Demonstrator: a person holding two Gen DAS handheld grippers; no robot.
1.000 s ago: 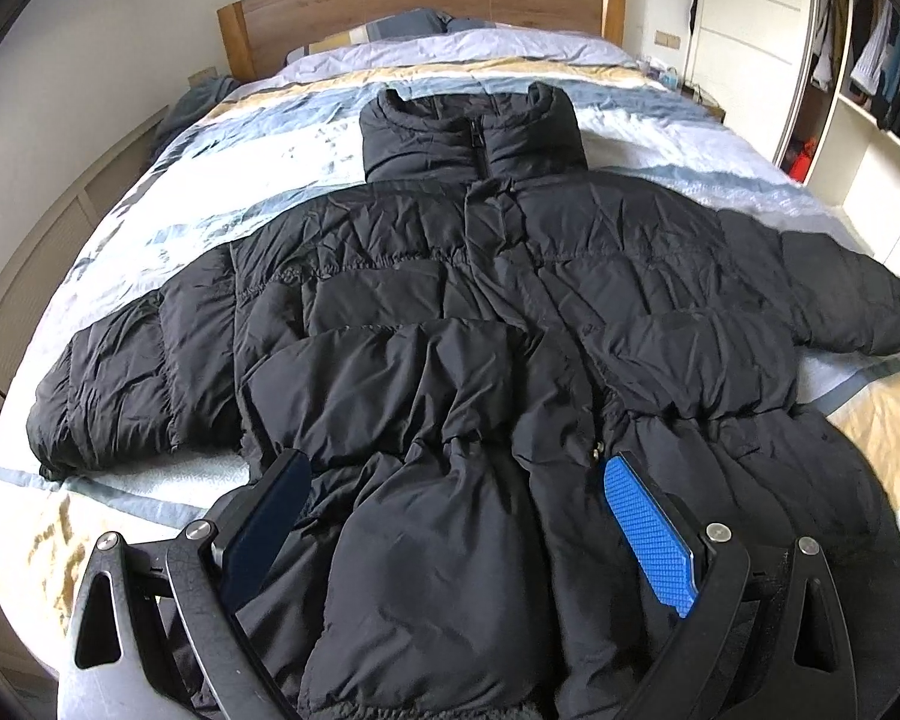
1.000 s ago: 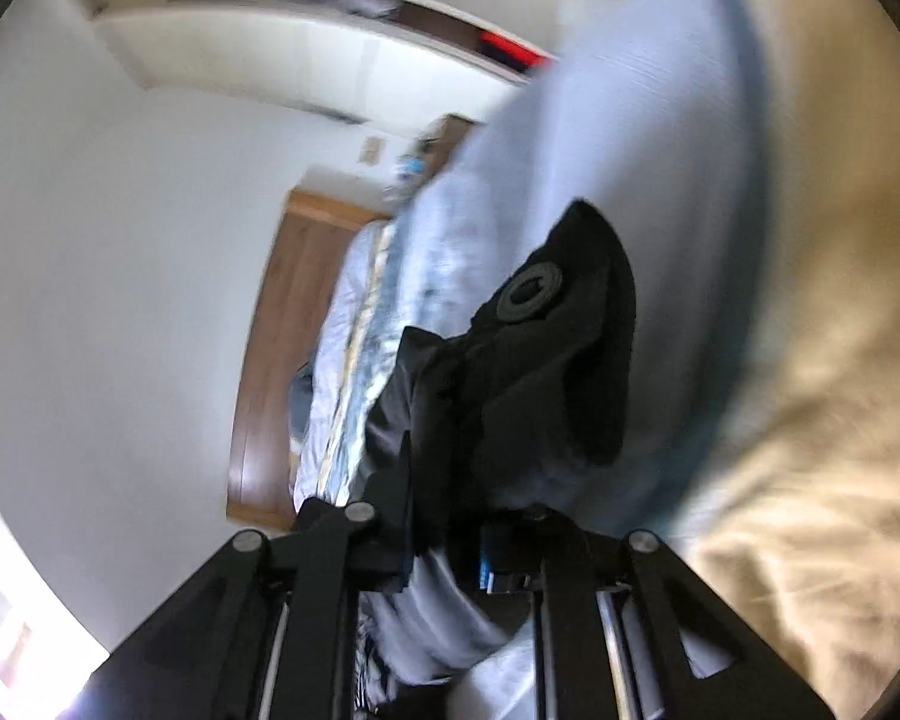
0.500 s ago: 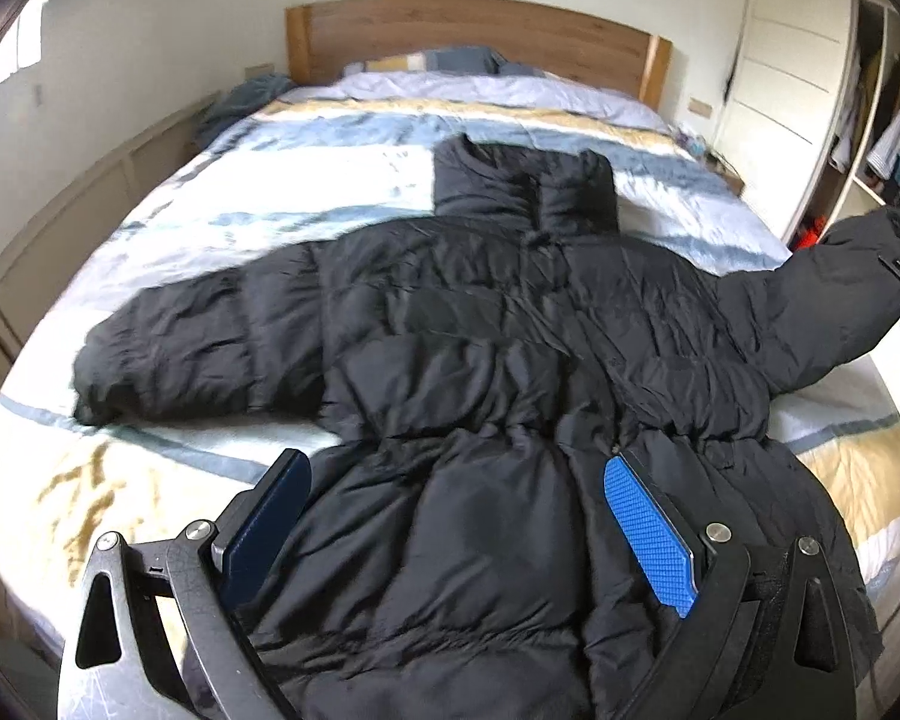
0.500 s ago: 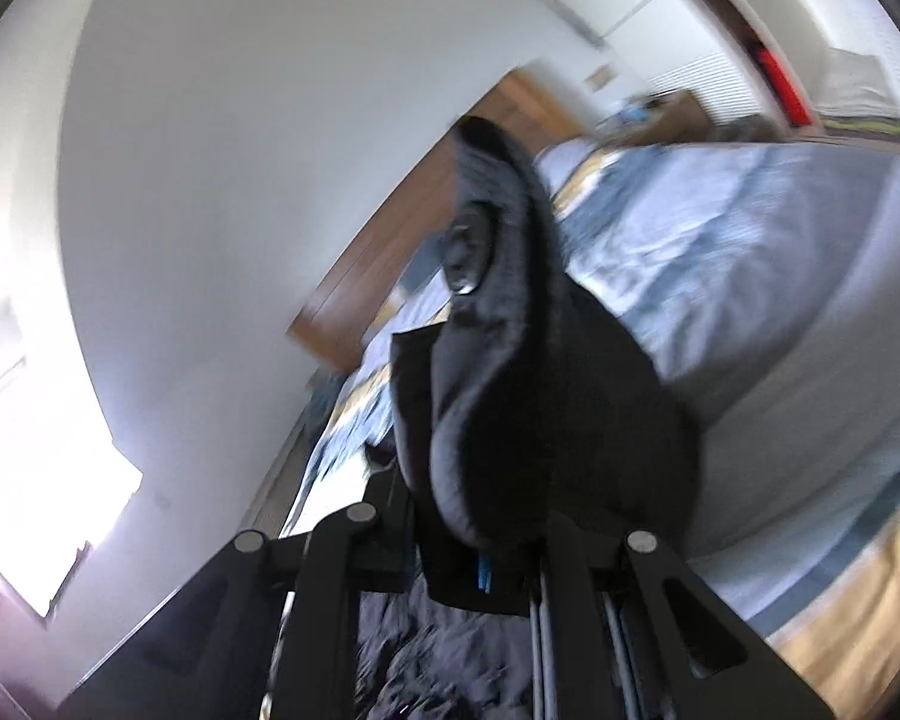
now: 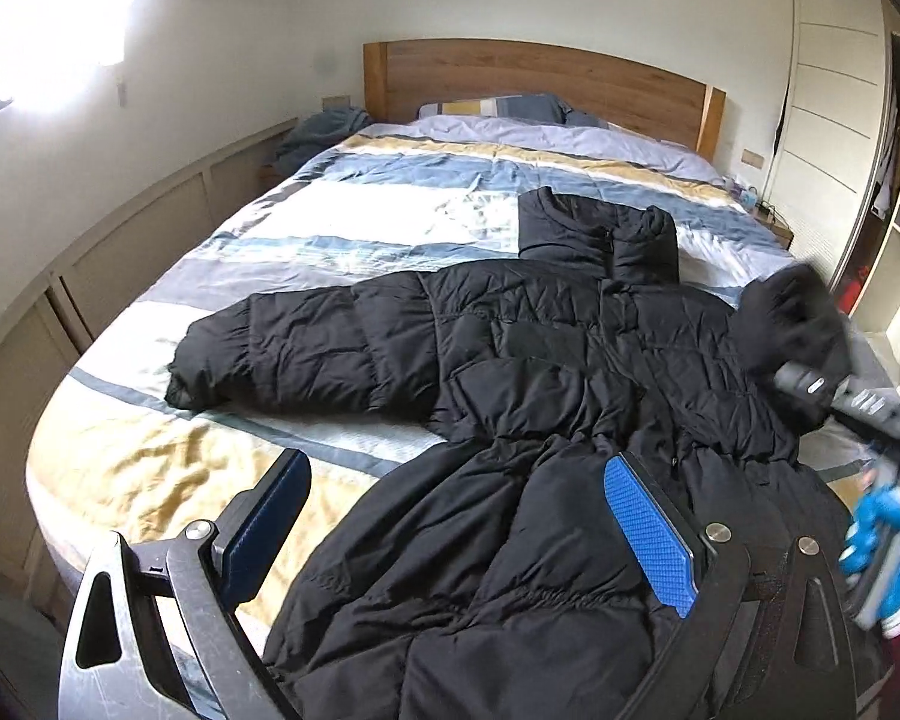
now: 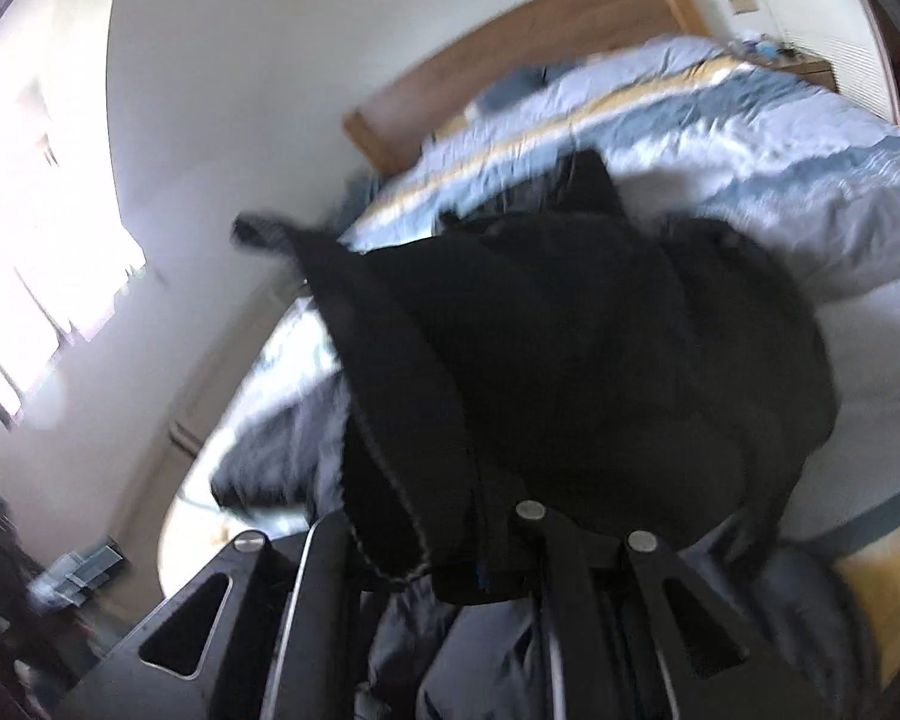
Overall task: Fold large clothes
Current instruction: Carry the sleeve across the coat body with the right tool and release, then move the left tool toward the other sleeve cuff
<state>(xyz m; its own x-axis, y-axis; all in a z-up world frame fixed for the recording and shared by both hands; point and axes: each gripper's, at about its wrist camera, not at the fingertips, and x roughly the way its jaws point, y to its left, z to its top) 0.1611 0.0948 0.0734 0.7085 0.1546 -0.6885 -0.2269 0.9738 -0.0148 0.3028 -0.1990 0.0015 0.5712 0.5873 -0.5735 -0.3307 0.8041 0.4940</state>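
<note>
A black puffer jacket (image 5: 546, 420) lies face up on the striped bed (image 5: 390, 222), collar toward the headboard, its left sleeve (image 5: 294, 354) stretched out flat. My left gripper (image 5: 456, 516) is open and empty above the jacket's hem. My right gripper (image 5: 810, 381) is shut on the cuff of the jacket's right sleeve (image 5: 792, 324) and holds it lifted over the jacket's right side. In the right wrist view the black sleeve (image 6: 570, 372) bunches over the shut gripper (image 6: 480, 546) and hides its pads.
A wooden headboard (image 5: 534, 78) and pillows stand at the far end. A wall panel (image 5: 120, 252) runs along the bed's left side. An open wardrobe (image 5: 894, 180) with clothes stands at the right. A blue-gloved hand (image 5: 888, 546) holds the right gripper.
The right gripper has lifted the right sleeve off the bed and swung it inward over the jacket. The left gripper has drawn back and turned left, still open.
</note>
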